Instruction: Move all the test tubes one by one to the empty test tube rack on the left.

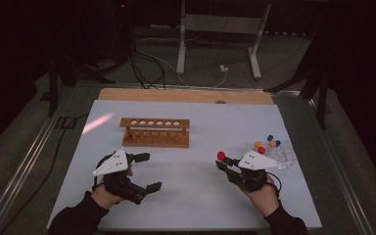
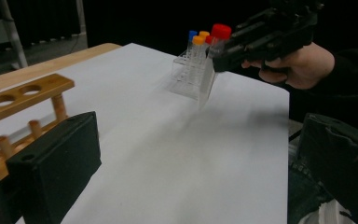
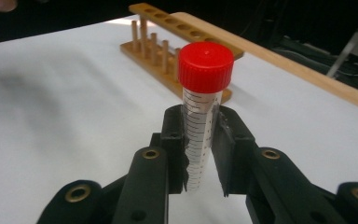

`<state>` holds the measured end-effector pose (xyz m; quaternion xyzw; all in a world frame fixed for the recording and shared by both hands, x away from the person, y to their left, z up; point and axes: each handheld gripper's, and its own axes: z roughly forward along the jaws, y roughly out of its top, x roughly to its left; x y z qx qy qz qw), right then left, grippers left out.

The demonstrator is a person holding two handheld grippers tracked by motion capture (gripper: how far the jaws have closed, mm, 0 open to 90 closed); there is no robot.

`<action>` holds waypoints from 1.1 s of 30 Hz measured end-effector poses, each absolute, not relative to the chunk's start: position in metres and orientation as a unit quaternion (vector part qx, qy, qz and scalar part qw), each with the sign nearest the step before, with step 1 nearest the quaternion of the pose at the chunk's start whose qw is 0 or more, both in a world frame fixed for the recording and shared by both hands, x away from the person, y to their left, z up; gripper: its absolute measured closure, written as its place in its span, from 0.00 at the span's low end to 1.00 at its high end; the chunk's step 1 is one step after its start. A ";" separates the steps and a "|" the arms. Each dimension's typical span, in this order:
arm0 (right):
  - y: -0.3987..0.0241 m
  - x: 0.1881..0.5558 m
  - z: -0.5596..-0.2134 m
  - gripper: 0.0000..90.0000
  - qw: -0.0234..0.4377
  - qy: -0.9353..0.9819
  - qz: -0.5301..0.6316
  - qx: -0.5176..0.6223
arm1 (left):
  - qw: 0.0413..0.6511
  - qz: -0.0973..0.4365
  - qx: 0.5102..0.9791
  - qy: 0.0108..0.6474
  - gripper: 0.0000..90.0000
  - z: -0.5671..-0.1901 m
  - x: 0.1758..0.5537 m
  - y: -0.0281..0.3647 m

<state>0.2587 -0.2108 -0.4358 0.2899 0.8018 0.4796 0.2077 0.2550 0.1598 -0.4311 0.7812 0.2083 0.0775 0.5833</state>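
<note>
High view: right hand-held gripper (image 1: 226,163) clamped on a red-capped tube (image 1: 221,155), lifted over the white counter (image 1: 186,171), just left of a clear rack (image 1: 281,154) with orange, blue and red caps at the right side. Left hand-held gripper (image 1: 147,171) at near left, jaws spread wide, nothing between. Wooden rack (image 1: 154,132) farther off, left of centre, holes bare.

Left gripper view: own jaws far apart, wooden rack (image 2: 23,95) behind the left one; across the counter, red-capped tube (image 2: 216,46) pinched by the right hand-held gripper (image 2: 223,53), just beside the clear rack (image 2: 189,77).

Right gripper view: red-capped tube (image 3: 203,116) upright, squeezed between the two black jaws; wooden rack (image 3: 168,51) beyond.
</note>
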 end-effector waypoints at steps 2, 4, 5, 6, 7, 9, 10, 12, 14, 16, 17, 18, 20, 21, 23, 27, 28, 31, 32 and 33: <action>-0.209 0.258 -0.436 0.84 0.203 0.803 0.481 0.289 | 0.580 0.072 0.785 0.205 0.01 -0.429 0.258 0.152; -0.204 0.256 -0.438 0.84 0.198 0.808 0.479 0.281 | 0.577 0.070 0.788 0.201 0.01 -0.427 0.261 0.145; -0.204 0.256 -0.438 0.84 0.198 0.808 0.479 0.281 | 0.578 0.068 0.788 0.201 0.01 -0.427 0.263 0.141; -0.201 0.255 -0.440 0.84 0.192 0.811 0.479 0.276 | 0.578 0.065 0.789 0.200 0.01 -0.426 0.265 0.138; -0.198 0.254 -0.441 0.84 0.189 0.813 0.478 0.274 | 0.578 0.066 0.789 0.196 0.01 -0.424 0.267 0.132; -0.194 0.253 -0.443 0.84 0.182 0.817 0.476 0.270 | 0.581 0.065 0.789 0.191 0.01 -0.422 0.268 0.126; -0.192 0.253 -0.444 0.84 0.178 0.819 0.476 0.267 | 0.583 0.064 0.788 0.190 0.01 -0.421 0.269 0.123; -0.190 0.252 -0.445 0.84 0.176 0.821 0.475 0.263 | 0.585 0.063 0.787 0.187 0.01 -0.419 0.270 0.121; -0.185 0.251 -0.447 0.84 0.167 0.825 0.474 0.259 | 0.587 0.066 0.786 0.181 0.01 -0.416 0.271 0.111; -0.183 0.250 -0.448 0.84 0.163 0.826 0.475 0.256 | 0.587 0.069 0.786 0.179 0.02 -0.415 0.271 0.108; -0.182 0.250 -0.448 0.84 0.162 0.827 0.474 0.255 | 0.587 0.070 0.787 0.177 0.02 -0.414 0.272 0.106; -0.181 0.249 -0.448 0.84 0.159 0.827 0.475 0.254 | 0.589 0.068 0.786 0.174 0.02 -0.414 0.272 0.103; -0.179 0.249 -0.449 0.84 0.156 0.829 0.475 0.249 | 0.588 0.068 0.788 0.169 0.05 -0.414 0.273 0.097; -0.178 0.248 -0.449 0.84 0.154 0.831 0.474 0.247 | 0.587 0.066 0.790 0.165 0.05 -0.414 0.273 0.094; -0.176 0.248 -0.449 0.84 0.151 0.831 0.475 0.246 | 0.585 0.067 0.793 0.157 0.09 -0.415 0.272 0.088; -0.175 0.247 -0.449 0.84 0.147 0.832 0.477 0.243 | 0.583 0.058 0.797 0.146 0.20 -0.418 0.274 0.078; -0.174 0.247 -0.449 0.84 0.148 0.832 0.476 0.242 | 0.583 0.058 0.797 0.146 0.21 -0.418 0.274 0.078; -0.174 0.247 -0.449 0.84 0.147 0.832 0.477 0.242 | 0.577 0.062 0.802 0.143 0.30 -0.420 0.275 0.072; -0.174 0.246 -0.449 0.84 0.147 0.833 0.476 0.241 | 0.576 0.069 0.802 0.141 0.34 -0.422 0.275 0.069; -0.174 0.247 -0.449 0.84 0.146 0.833 0.476 0.241 | 0.576 0.069 0.802 0.141 0.37 -0.422 0.275 0.069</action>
